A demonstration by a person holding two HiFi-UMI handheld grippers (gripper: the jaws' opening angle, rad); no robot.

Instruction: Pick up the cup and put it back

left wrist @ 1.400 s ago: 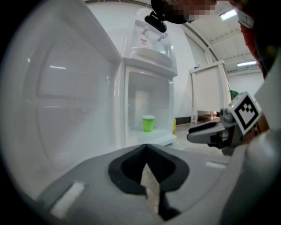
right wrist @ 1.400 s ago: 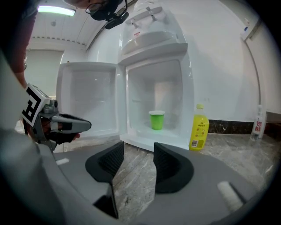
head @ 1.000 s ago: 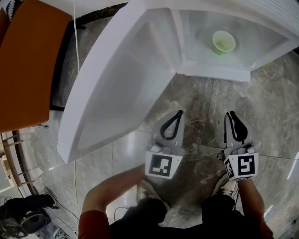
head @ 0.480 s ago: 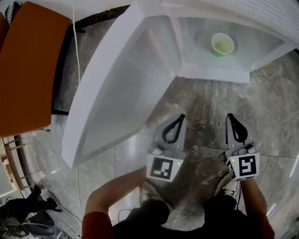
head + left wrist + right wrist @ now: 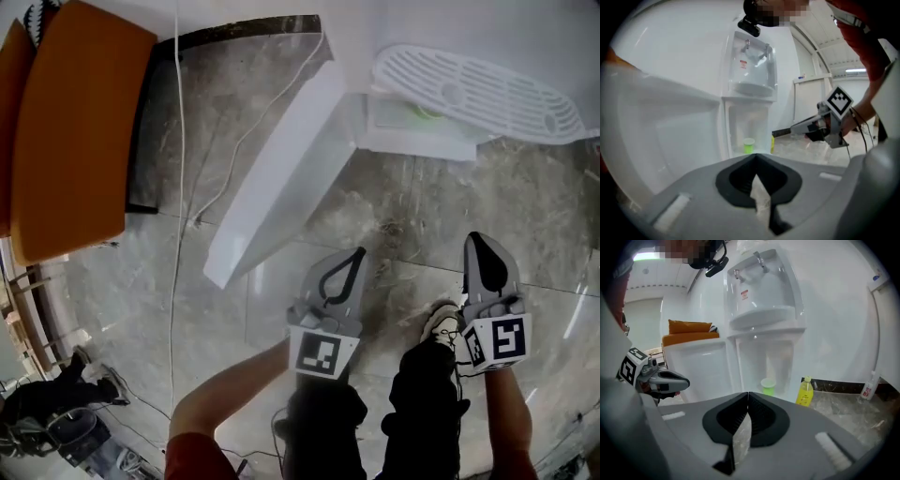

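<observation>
The green cup (image 5: 768,385) stands upright in the open lower compartment of a white water dispenser (image 5: 759,291), also visible as the cup (image 5: 748,145). In the head view only a green sliver of the cup (image 5: 427,113) shows under the dispenser's drip tray (image 5: 478,89). My left gripper (image 5: 359,253) and right gripper (image 5: 474,238) hover over the marble floor, well short of the compartment. Both are shut with nothing between the jaws: the left gripper (image 5: 756,154) and right gripper (image 5: 748,393) each show tips meeting.
The compartment's white door (image 5: 281,178) swings open to the left. A yellow bottle (image 5: 804,391) stands on the floor right of the dispenser, a white bottle (image 5: 868,386) farther right. An orange seat (image 5: 75,131) and a white cable (image 5: 178,187) lie left. The person's shoe (image 5: 439,322) is below.
The head view has pulled back: the dispenser sits higher and smaller, and its drip tray now covers most of the cup. Both grippers sit slightly lower in the picture, still shut.
</observation>
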